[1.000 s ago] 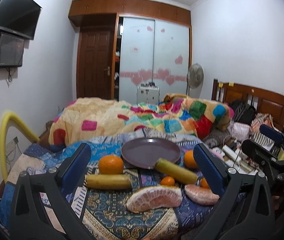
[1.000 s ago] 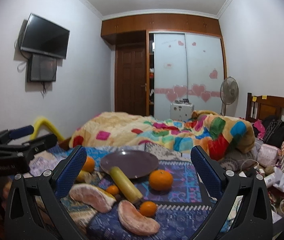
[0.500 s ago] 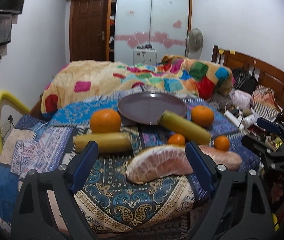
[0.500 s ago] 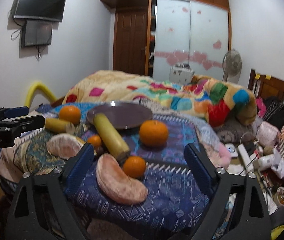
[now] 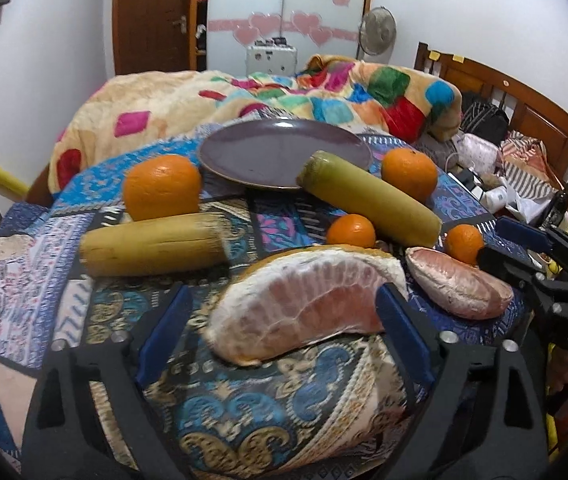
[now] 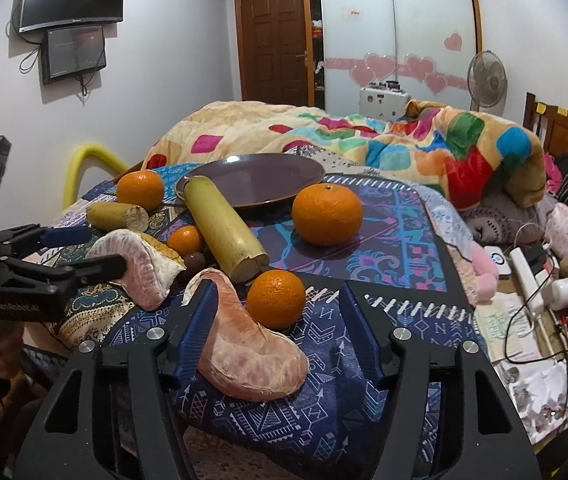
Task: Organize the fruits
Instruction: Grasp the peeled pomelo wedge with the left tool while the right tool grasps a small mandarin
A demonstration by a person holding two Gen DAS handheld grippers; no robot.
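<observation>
Left tool: jaws spread, just reopening, straddling the near-left pomelo segment without pressing. Right tool: jaws just narrowing, not gripping, either side of the near-right pomelo segment and a small tangerine. All on the bed's patterned cloth; purple plate beyond, empty.
</observation>
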